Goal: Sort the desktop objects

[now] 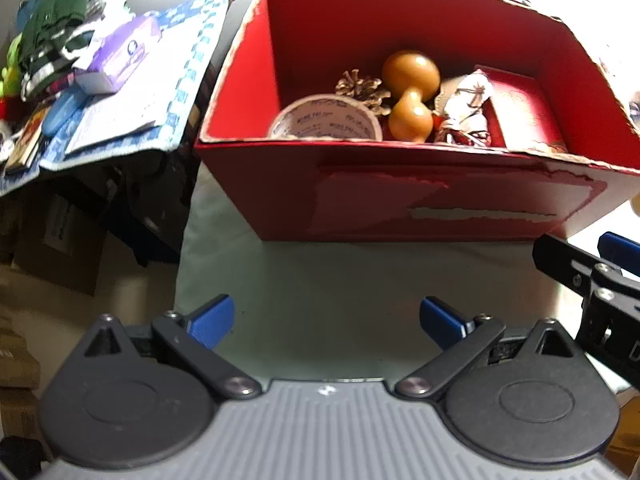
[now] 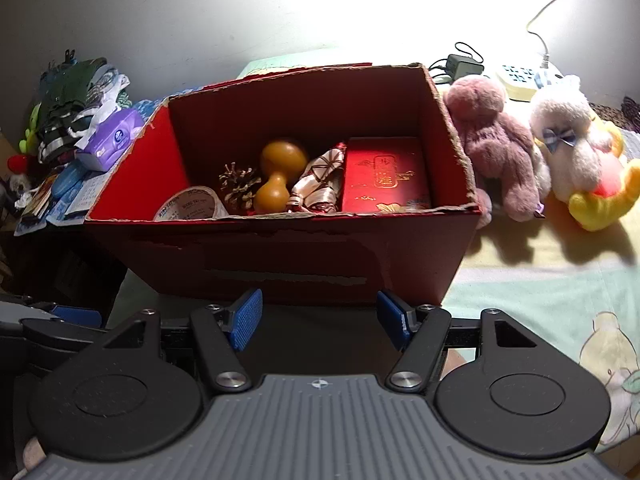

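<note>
A: Nearest in, what are the two tools doing?

B: The left gripper (image 1: 326,322) has its blue pads spread wide and nothing between them; it hangs over the pale tabletop (image 1: 320,280) just short of the red box (image 1: 400,196). The right gripper (image 2: 318,320) is parted too, a little narrower, also bare, close to the box's front wall.

A: And inside the box?

B: Against the near wall on the left, a roll of tape (image 2: 192,204). Behind it a pine cone (image 2: 239,186), then a wooden gourd (image 2: 278,174) beside it, a patterned cloth bundle (image 2: 318,184) touching the gourd, and a red gift case (image 2: 384,174) filling the right end.

A: Beyond that?

B: To the right of the box, on the tabletop, a pink plush toy (image 2: 492,140) and a white plush toy (image 2: 572,148) side by side. To the left, on a separate cluttered surface, a purple tissue pack (image 2: 110,140). Farthest back, a charger (image 2: 462,66) and a power strip (image 2: 518,80).
</note>
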`<move>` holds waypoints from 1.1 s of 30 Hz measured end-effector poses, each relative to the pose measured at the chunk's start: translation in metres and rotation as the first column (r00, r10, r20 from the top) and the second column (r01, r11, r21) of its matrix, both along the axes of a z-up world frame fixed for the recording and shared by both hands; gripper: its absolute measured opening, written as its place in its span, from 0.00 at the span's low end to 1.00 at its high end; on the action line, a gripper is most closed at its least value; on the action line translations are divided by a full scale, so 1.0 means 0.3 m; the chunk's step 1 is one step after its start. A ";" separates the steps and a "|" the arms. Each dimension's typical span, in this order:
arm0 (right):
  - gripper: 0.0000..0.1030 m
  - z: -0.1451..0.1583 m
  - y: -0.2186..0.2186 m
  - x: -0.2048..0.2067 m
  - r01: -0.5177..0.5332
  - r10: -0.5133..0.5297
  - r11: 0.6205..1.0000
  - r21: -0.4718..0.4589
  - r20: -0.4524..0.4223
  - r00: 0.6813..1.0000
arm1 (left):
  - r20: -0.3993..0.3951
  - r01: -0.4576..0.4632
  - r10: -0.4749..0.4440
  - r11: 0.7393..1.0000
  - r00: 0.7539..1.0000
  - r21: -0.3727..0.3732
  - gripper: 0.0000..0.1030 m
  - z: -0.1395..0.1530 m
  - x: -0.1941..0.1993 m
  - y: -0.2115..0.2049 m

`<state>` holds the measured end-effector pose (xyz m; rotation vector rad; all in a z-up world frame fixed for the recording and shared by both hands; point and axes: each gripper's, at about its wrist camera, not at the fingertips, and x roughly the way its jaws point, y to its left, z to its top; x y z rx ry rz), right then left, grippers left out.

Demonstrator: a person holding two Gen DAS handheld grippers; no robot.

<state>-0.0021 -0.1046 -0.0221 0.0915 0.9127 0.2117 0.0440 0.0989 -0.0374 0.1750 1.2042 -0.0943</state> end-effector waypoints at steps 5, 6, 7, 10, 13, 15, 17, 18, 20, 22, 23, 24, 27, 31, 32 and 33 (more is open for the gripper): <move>0.65 0.001 -0.004 0.028 -0.022 0.022 1.000 -0.016 -0.009 1.000 | -0.033 0.004 -0.005 1.000 0.999 -0.005 0.97 -0.016 0.016 -0.018; 0.65 -0.001 -0.010 0.032 -0.021 0.021 1.000 -0.017 -0.009 1.000 | -0.036 0.012 -0.012 1.000 0.999 -0.005 0.97 -0.018 0.018 -0.029; 0.65 -0.004 -0.014 0.036 -0.019 0.019 1.000 -0.020 -0.012 1.000 | -0.037 0.018 -0.018 1.000 0.999 -0.003 0.97 -0.020 0.019 -0.042; 0.65 -0.009 -0.039 0.043 -0.009 0.009 1.000 -0.022 -0.020 1.000 | -0.036 0.041 -0.041 0.999 0.999 0.001 0.97 -0.024 0.022 -0.079; 0.65 -0.009 -0.067 0.045 0.009 -0.009 1.000 -0.022 -0.022 1.000 | -0.034 0.055 -0.055 0.998 0.998 0.006 0.97 -0.028 0.023 -0.107; 0.65 -0.010 -0.085 0.046 0.019 -0.020 1.000 -0.019 -0.024 1.000 | -0.036 0.060 -0.060 0.998 0.998 0.007 0.97 -0.033 0.023 -0.122; 0.65 -0.012 -0.102 0.047 0.032 -0.032 0.999 -0.019 -0.024 0.999 | -0.042 0.068 -0.067 0.998 0.997 0.010 0.97 -0.039 0.022 -0.138; 0.65 -0.013 -0.111 0.046 0.039 -0.040 0.999 -0.019 -0.026 0.999 | -0.044 0.074 -0.073 0.997 0.996 0.013 0.97 -0.043 0.019 -0.144; 0.65 -0.016 -0.129 0.044 0.055 -0.055 0.998 -0.016 -0.030 0.998 | -0.046 0.084 -0.083 0.996 0.995 0.018 0.97 -0.048 0.014 -0.155; 0.65 -0.018 -0.142 0.042 0.068 -0.068 0.998 -0.012 -0.036 0.997 | -0.051 0.090 -0.088 0.996 0.995 0.022 0.97 -0.053 0.012 -0.162; 0.65 -0.018 -0.147 0.039 0.072 -0.073 0.997 -0.012 -0.036 0.997 | -0.054 0.091 -0.090 0.996 0.994 0.021 0.97 -0.055 0.012 -0.164; 0.65 -0.018 -0.152 0.036 0.076 -0.076 0.997 -0.011 -0.037 0.996 | -0.058 0.093 -0.091 0.996 0.994 0.019 0.97 -0.057 0.013 -0.165; 0.65 -0.017 -0.163 0.027 0.087 -0.087 0.996 -0.009 -0.036 0.996 | -0.060 0.104 -0.103 0.994 0.993 0.016 0.97 -0.057 0.007 -0.169; 0.65 -0.013 -0.171 0.024 0.096 -0.096 0.995 -0.010 -0.033 0.995 | -0.057 0.118 -0.117 0.993 0.991 0.007 0.97 -0.052 0.003 -0.172; 0.65 -0.011 -0.172 0.021 0.098 -0.098 0.995 -0.011 -0.031 0.995 | -0.054 0.119 -0.119 0.993 0.991 0.006 0.97 -0.050 0.002 -0.172; 0.65 -0.009 -0.174 0.021 0.100 -0.101 0.995 -0.012 -0.029 0.995 | -0.052 0.121 -0.121 0.993 0.991 0.006 0.97 -0.048 0.001 -0.171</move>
